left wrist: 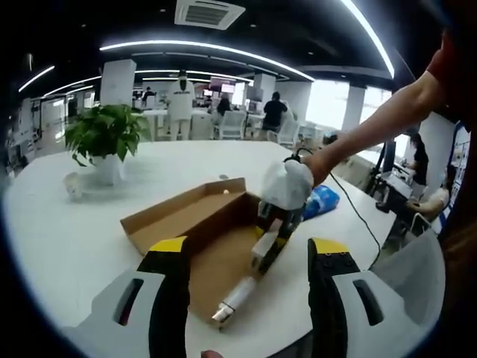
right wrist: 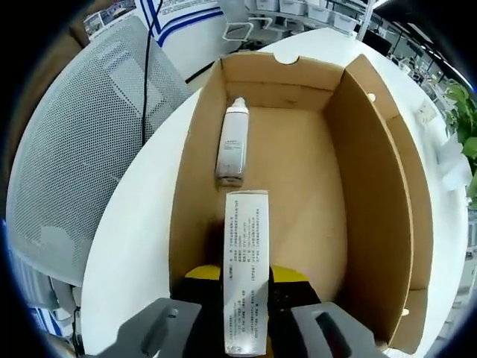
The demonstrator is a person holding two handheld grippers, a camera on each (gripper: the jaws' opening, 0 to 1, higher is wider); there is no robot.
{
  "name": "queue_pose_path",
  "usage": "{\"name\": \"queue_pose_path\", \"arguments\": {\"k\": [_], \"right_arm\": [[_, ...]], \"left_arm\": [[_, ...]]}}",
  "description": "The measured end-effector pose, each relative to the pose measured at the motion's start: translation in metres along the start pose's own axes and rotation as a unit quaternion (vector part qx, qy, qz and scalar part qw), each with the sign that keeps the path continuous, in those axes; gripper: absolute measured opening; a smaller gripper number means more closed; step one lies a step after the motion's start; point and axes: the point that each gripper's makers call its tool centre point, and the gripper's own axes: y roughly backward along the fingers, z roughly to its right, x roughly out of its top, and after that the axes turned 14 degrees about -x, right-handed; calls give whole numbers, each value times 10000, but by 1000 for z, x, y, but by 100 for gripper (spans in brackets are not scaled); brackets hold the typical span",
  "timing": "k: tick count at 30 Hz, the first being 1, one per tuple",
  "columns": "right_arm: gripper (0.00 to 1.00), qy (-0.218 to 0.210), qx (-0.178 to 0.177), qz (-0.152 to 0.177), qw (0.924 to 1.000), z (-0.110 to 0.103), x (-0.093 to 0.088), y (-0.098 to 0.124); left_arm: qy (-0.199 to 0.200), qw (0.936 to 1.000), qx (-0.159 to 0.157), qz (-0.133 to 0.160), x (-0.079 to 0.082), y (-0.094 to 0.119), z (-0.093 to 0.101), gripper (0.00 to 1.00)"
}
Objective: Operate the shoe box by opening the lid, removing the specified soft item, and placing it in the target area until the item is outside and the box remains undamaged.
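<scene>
Shoe box (right wrist: 328,179) of plain brown card lies open near the rounded edge of the white table (left wrist: 74,224), its lid already folded back and standing as a tall wall along one long side; inside, on the floor of the box, a white tube (right wrist: 232,145) lies flat toward the far end wall, close to the side wall away from the lid; the right gripper (right wrist: 246,298) reaches down into the near end, its yellow-tipped jaws clenched on a slim printed carton (right wrist: 246,253) that points lengthwise along the box, its far end just short of the tube. From the left gripper view, the left gripper (left wrist: 246,253) hangs released, jaws wide apart and empty, short of the box's near corner, while a person's arm (left wrist: 373,127) brings the other tool in from the right; a crumpled blue packet (left wrist: 322,201) rests on the table just past the box, and a potted plant (left wrist: 104,138) stands toward the table's far edge. The carton looks light and thin-walled, likely to dent under a hard squeeze, so a gentle hold across its flat faces suits it; the tube appears smooth, rounded and somewhat yielding, apt to slip, best taken across its middle; the box's card walls would crease if knocked, so a lift straight up seems safest.
</scene>
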Motion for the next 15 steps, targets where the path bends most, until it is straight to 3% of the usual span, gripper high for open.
{"name": "queue_pose_path", "arguments": {"k": [15], "right_arm": [[17,-146,-241,132,9995,7,8,21]], "left_arm": [[-15,10000,15,74,5,3,-1,63]]}}
